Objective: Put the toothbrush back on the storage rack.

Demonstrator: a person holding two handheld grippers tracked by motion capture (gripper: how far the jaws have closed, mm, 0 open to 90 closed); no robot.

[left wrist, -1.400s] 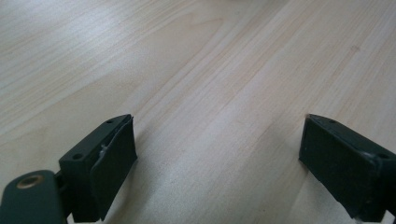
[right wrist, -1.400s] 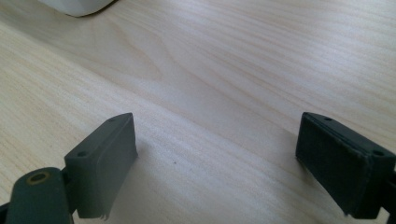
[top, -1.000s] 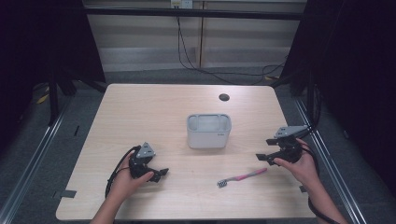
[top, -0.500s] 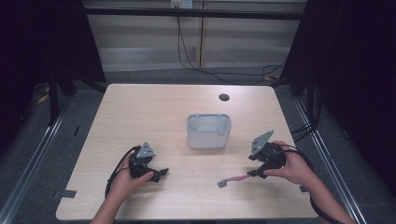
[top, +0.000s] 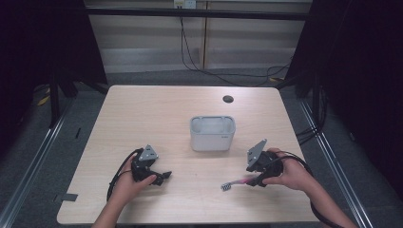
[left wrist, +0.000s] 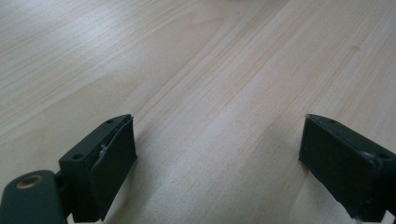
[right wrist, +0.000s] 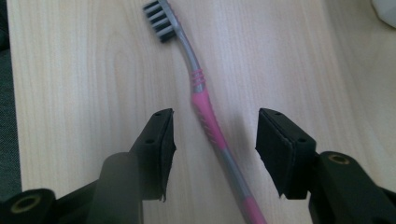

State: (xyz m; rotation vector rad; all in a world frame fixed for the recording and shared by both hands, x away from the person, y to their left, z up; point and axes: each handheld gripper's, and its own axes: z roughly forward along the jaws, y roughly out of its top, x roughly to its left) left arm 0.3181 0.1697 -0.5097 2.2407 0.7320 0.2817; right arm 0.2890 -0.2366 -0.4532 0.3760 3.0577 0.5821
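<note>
A pink and grey toothbrush (right wrist: 205, 105) lies flat on the pale wooden table (top: 157, 114), in front of a white rectangular cup (top: 212, 133) that stands upright near the middle of the table. The brush sits toward the person's side of the cup and a little to its right, well apart from it, with the dark bristle head pointing away from the right hand.

The right gripper (right wrist: 215, 140) hangs directly over the brush handle. Its two black jaws are spread wide, one on each side of the pink grip section, and neither touches the handle. It holds nothing. In the high view the right gripper (top: 259, 166) is tilted down toward the table, in front of the cup and to its right.

The likely step in hand is picking up the brush. To do it well, the gripper should come straight down until the jaws nearly meet the table, keeping the handle centred between them, then close gently across the ribbed pink part, where the handle is thickest. The handle runs at a slight slant between the jaws, so a small turn of the hand to square them would help prevent it twisting out.

The left gripper (top: 151, 172) rests low over bare wood in front of the cup and to its left, jaws wide apart and empty.
</note>
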